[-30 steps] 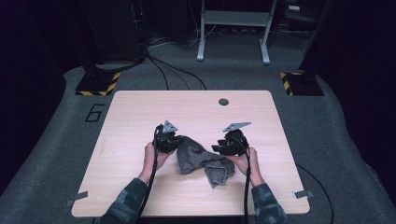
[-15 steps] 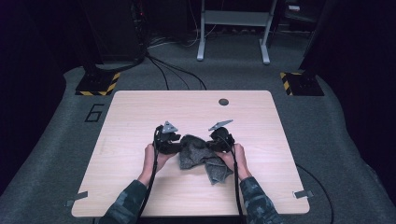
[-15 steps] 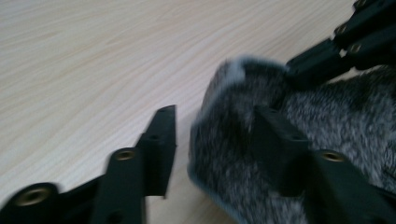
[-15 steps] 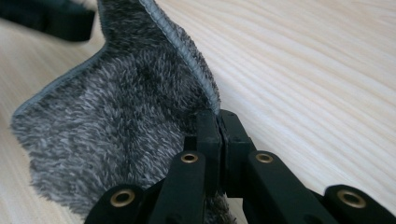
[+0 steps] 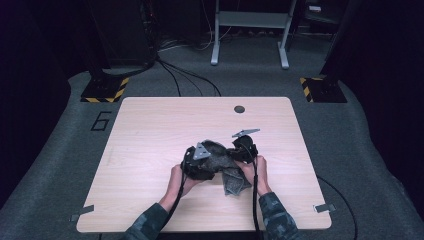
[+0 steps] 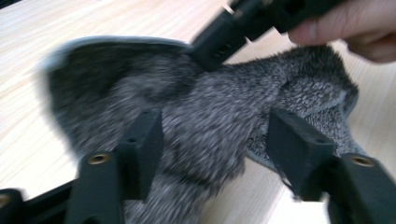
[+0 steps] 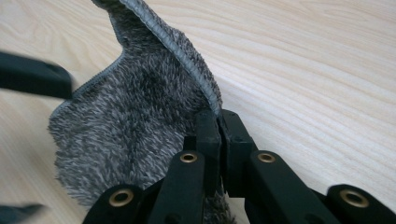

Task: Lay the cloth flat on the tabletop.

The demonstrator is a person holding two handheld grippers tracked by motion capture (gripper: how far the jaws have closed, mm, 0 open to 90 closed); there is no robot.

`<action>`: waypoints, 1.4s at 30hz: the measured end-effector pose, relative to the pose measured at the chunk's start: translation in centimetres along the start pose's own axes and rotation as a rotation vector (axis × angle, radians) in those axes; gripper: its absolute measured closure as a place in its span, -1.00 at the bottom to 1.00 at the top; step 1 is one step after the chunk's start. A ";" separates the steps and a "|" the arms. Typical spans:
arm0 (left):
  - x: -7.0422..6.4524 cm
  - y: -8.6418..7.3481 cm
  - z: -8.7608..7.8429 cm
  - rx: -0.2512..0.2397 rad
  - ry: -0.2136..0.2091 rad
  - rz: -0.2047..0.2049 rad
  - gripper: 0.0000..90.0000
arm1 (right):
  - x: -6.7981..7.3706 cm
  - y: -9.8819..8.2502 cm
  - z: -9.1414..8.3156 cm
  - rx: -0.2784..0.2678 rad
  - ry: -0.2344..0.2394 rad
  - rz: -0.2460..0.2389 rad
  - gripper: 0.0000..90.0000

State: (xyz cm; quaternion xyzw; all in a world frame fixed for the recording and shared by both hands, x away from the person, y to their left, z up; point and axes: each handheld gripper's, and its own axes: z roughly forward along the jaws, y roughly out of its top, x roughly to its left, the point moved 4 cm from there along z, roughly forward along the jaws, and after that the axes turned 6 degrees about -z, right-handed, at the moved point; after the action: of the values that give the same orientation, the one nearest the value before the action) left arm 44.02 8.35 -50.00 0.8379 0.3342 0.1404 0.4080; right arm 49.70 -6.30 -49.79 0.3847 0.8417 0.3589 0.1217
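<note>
A grey fuzzy cloth (image 5: 222, 162) lies bunched on the light wooden table (image 5: 150, 125), between both hands. My left gripper (image 5: 199, 162) sits over the cloth's left part. In the left gripper view its jaws (image 6: 215, 140) stand apart with a fold of cloth (image 6: 210, 116) in the gap; they have just been closing. My right gripper (image 5: 240, 151) is shut on the cloth's hemmed edge (image 7: 187, 60) and holds it lifted, its jaws (image 7: 218, 119) pinched together. The right gripper's finger (image 6: 219, 42) also shows in the left gripper view, touching the cloth.
A round cable hole (image 5: 239, 109) sits near the table's far edge. On the floor beyond are two yellow-and-black striped bases (image 5: 105, 90), cables and a metal frame (image 5: 250, 30). Bare table surface spreads to the left and far side of the cloth.
My left gripper has moved right onto the cloth, close to the right gripper, and its jaws now stand apart. The cloth is more bunched up between the two hands.
</note>
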 end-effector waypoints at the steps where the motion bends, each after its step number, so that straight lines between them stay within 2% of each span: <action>1: -0.2 -0.3 1.0 0.039 -0.017 0.019 0.44 | 0.0 0.0 0.0 -0.003 -0.009 -0.006 0.94; 2: -0.2 -0.3 1.0 0.039 -0.017 0.019 0.63 | 0.0 0.0 0.0 -0.003 -0.009 -0.006 0.94; 3: -0.2 -0.5 1.4 0.051 -0.035 0.014 0.63 | 0.0 0.0 -0.1 -0.001 -0.012 -0.004 0.95; 4: 0.0 -0.9 1.5 0.063 -0.056 0.015 0.85 | -0.4 -0.1 -0.3 0.000 -0.026 -0.018 0.96; 5: 0.1 -1.1 1.4 0.060 -0.062 0.005 0.88 | -0.6 -0.1 -0.4 -0.003 -0.037 -0.017 0.97; 10: 1.1 -2.1 0.4 0.082 -0.080 0.005 0.90 | -1.6 -0.4 -1.3 -0.015 -0.062 0.001 0.97; 11: 1.1 -2.1 0.4 0.082 -0.080 0.005 0.90 | -1.8 -0.4 -1.5 -0.016 -0.081 -0.008 0.97; 15: 1.8 -2.9 -0.7 0.099 -0.108 0.019 0.90 | -2.3 -0.1 -2.0 -0.038 -0.093 -0.026 0.97; 17: 2.1 -3.0 -1.1 0.108 -0.106 0.028 0.89 | -2.0 0.2 -2.1 -0.046 -0.107 -0.029 0.96; 19: 2.4 -3.1 -1.4 0.116 -0.114 0.020 0.80 | -1.6 0.2 -1.9 -0.039 -0.090 -0.033 0.91; 21: 2.6 -3.1 -1.7 0.123 -0.131 0.000 0.47 | -1.3 0.0 -1.5 -0.034 -0.076 -0.039 0.72; 22: 2.6 -3.1 -1.7 0.123 -0.131 0.000 0.35 | -1.3 0.0 -1.5 -0.034 -0.076 -0.039 0.72; 23: 2.7 -3.1 -1.9 0.112 -0.122 -0.009 0.19 | -1.3 -0.2 -1.4 -0.031 -0.064 -0.029 0.65; 24: 2.8 -3.0 -2.1 0.103 -0.117 -0.018 0.19 | -1.3 -0.6 -1.3 -0.024 -0.038 -0.021 0.60; 26: 3.1 -2.7 -2.7 0.085 -0.115 -0.034 -0.05 | -1.6 -1.7 -1.1 -0.025 -0.023 0.019 0.43; 27: 3.5 -2.2 -3.2 0.058 -0.106 -0.045 -0.07 | -1.7 -2.1 -1.0 -0.020 -0.019 0.021 0.40; 29: 3.7 -2.0 -3.5 0.055 -0.100 -0.051 -0.11 | -1.7 -2.4 -0.8 -0.013 -0.021 0.027 0.36; 32: 4.6 -1.8 -4.2 0.033 -0.064 -0.076 -0.18 | -1.7 -2.7 -0.7 0.003 -0.008 0.010 0.31; 34: 5.7 -2.5 -4.9 0.029 -0.028 -0.136 -0.19 | -1.6 -2.1 -1.6 -0.027 -0.006 0.007 0.24; 35: 5.7 -2.5 -4.9 0.029 -0.028 -0.136 -0.20 | -1.6 -2.1 -1.6 -0.027 -0.006 0.007 0.24; 36: 6.5 -3.3 -5.3 0.043 -0.014 -0.167 -0.20 | -1.4 -1.5 -2.4 -0.043 0.006 -0.009 0.16; 37: 6.7 -3.7 -5.3 0.051 -0.021 -0.192 -0.20 | -1.0 -1.2 -2.7 -0.048 0.023 -0.014 0.08; 38: 6.7 -3.7 -5.3 0.051 -0.021 -0.192 -0.21 | -1.0 -1.2 -2.7 -0.048 0.023 -0.014 0.08; 39: 7.1 -4.6 -5.3 0.082 -0.023 -0.209 -0.21 | 0.1 -0.6 -3.2 -0.050 0.067 -0.055 -0.10; 40: 7.1 -4.6 -5.3 0.082 -0.023 -0.209 -0.22 | 0.1 -0.6 -3.2 -0.050 0.067 -0.055 -0.10; 41: 7.3 -5.4 -4.9 0.122 -0.028 -0.234 -0.23 | 1.6 -0.2 -3.3 -0.048 0.131 -0.109 -0.20; 42: 7.3 -5.4 -4.9 0.122 -0.028 -0.234 -0.20 | 1.6 -0.2 -3.3 -0.048 0.131 -0.109 -0.20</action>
State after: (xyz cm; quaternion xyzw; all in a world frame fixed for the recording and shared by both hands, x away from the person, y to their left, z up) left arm 44.55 18.55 -51.37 0.8183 0.4318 0.0599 0.3746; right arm 46.94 -6.91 -47.46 0.3108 0.8588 0.3961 0.0950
